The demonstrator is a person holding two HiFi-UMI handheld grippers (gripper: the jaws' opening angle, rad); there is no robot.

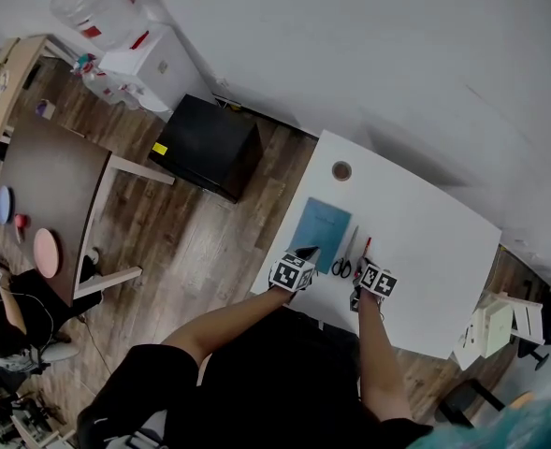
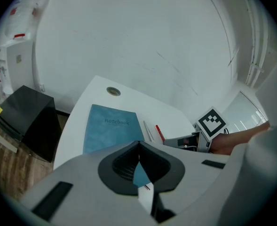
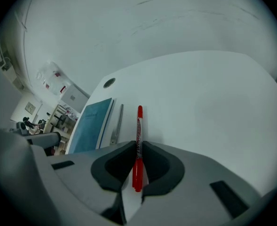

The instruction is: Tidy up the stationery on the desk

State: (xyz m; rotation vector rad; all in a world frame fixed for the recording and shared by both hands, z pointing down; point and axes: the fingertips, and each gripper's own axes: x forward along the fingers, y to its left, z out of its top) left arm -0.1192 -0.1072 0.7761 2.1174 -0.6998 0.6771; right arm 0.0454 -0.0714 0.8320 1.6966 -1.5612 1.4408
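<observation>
The white desk (image 1: pixel 425 241) is mostly bare. The stationery is bunched around the blue notebook (image 1: pixel 320 232), which lies flat near the desk's front edge. My left gripper (image 2: pixel 139 144) hangs over the notebook's near edge with its jaws together and nothing caught in them. Through the gap behind the tips I see only blue cover and white desk. My right gripper (image 3: pixel 138 147) sits to the right of the notebook, its jaws clamped on the red pen (image 3: pixel 138 124). The scissors (image 1: pixel 343 262) lie just right of the notebook, parallel to its long side. The pen runs the same way on the far side of the scissors from the notebook, and its far end seems to rest on the desk.

I judge the step in hand to be collecting the pen. The hold runs along the pen's length rather than across it, so the pen could slide or swing out of line. I'd lift slowly, hold it level, and steer clear of the scissors' handles. No holder shows anywhere, so laying the pen square beside the notebook looks like the safe choice. The left gripper must open before it goes for the notebook or scissors.
</observation>
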